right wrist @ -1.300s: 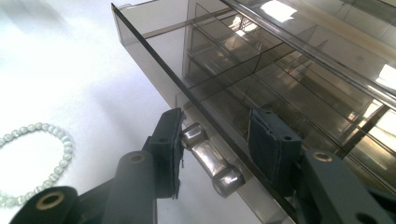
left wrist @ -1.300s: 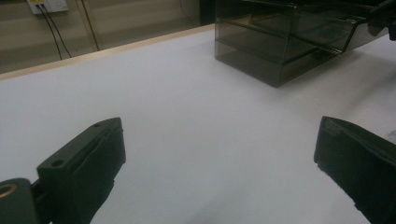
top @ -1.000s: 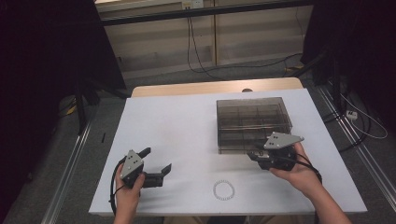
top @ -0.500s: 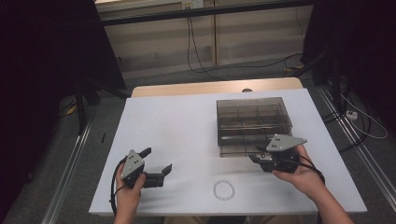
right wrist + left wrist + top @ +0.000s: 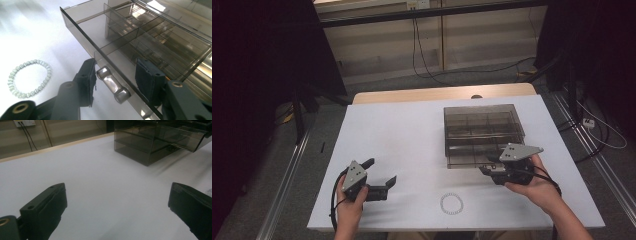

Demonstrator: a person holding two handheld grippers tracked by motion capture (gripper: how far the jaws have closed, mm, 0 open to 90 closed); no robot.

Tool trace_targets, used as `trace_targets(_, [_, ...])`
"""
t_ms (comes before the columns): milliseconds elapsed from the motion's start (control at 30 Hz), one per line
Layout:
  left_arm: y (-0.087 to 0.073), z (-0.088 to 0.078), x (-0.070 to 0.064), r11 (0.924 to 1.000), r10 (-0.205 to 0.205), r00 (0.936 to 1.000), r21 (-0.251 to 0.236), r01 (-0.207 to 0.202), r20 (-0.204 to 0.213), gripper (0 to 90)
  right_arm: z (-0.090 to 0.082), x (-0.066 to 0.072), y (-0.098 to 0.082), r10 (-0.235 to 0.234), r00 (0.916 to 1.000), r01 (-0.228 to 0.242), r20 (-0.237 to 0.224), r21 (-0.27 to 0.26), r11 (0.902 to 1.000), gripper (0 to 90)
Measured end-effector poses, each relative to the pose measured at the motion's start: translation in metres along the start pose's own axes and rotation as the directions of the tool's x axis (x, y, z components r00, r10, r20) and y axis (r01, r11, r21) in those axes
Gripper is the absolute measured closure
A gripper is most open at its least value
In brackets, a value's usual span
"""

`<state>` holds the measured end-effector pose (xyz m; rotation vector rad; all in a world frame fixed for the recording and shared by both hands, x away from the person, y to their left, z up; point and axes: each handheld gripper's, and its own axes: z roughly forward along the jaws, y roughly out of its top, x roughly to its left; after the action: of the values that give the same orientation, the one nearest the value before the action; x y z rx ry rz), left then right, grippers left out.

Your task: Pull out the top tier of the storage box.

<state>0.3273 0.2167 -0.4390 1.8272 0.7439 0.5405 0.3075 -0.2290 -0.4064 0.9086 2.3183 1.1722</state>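
The table (image 5: 412,135) is mostly bare, with wide open room at its left half. The box (image 5: 482,131) sits toward the right edge, its drawer (image 5: 120,50) partly out. Right tongs (image 5: 116,81) straddle the drawer handle (image 5: 113,85), jaws apart; left tongs (image 5: 379,186) gape idle. The bracelet (image 5: 452,204) lies by the near edge, likely yet to be stowed.

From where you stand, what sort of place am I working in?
Probably a lab recording station, not a home: a bare white-topped table ringed by black curtains, metal floor rails and loose cables, with just a smoky clear plastic drawer organiser and a white bead bracelet laid out.
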Motion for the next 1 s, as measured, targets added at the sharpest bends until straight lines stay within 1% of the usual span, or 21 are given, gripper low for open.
trace_targets(33, [0.0, 0.0, 0.0, 1.0, -0.002, 1.0, 0.001, 0.002, 0.001, 2.4, -0.001, 0.001, 0.0, 0.002, 1.0, -0.002, -0.003, 0.001, 1.0, 46.8])
trace_targets(133, [0.0, 0.0, 0.0, 1.0, 0.0, 1.0, 0.0, 0.0, 0.001, 2.4, -0.003, 0.003, 0.003, -0.005, 0.9999, 0.005, -0.013, -0.001, 1.0, 46.3])
trace_targets(200, [0.0, 0.0, 0.0, 1.0, 0.0, 1.0, -0.001, 0.0, 0.001, 2.4, -0.005, 0.004, 0.006, 0.0, 0.9997, 0.0, -0.026, -0.006, 1.0, 44.7])
trace_targets(300, [0.0, 0.0, 0.0, 1.0, -0.004, 1.0, -0.003, 0.004, 0.004, 2.4, -0.007, 0.009, 0.011, -0.009, 0.9986, 0.008, -0.052, -0.004, 1.0, 41.2])
trace_targets(500, [0.001, -0.001, 0.0, 1.0, -0.002, 1.0, -0.007, 0.002, 0.005, 2.4, -0.012, 0.021, 0.019, -0.026, 0.9955, 0.023, -0.092, -0.026, 0.9994, 34.4])
trace_targets(600, [0.001, -0.001, 0.0, 1.0, -0.004, 1.0, -0.008, 0.004, 0.004, 2.4, -0.013, 0.025, 0.022, -0.029, 0.994, 0.026, -0.105, -0.029, 0.9992, 33.9])
trace_targets(667, [0.001, -0.001, 0.0, 1.0, -0.004, 1.0, -0.008, 0.004, 0.003, 2.4, -0.014, 0.028, 0.024, -0.042, 0.9932, 0.038, -0.109, -0.035, 0.9986, 33.9])
trace_targets(700, [0.001, -0.001, 0.0, 1.0, -0.003, 1.0, -0.007, 0.003, 0.004, 2.4, -0.014, 0.03, 0.025, -0.039, 0.9925, 0.036, -0.116, -0.033, 0.9988, 33.8])
trace_targets(800, [0.001, -0.001, -0.001, 1.0, -0.002, 1.0, -0.007, 0.002, 0.005, 2.4, -0.013, 0.034, 0.026, -0.046, 0.989, 0.043, -0.14, -0.024, 0.9988, 33.8])
trace_targets(933, [0.001, -0.001, 0.0, 1.0, -0.002, 1.0, -0.006, 0.002, 0.004, 2.4, -0.005, 0.041, 0.023, -0.055, 0.9855, 0.053, -0.161, -0.015, 0.9985, 33.7])
trace_targets(1000, [0.001, -0.001, 0.0, 1.0, 0.001, 1.0, -0.004, -0.001, 0.004, 2.4, -0.001, 0.044, 0.021, -0.05, 0.9842, 0.05, -0.17, -0.004, 0.9988, 33.6])
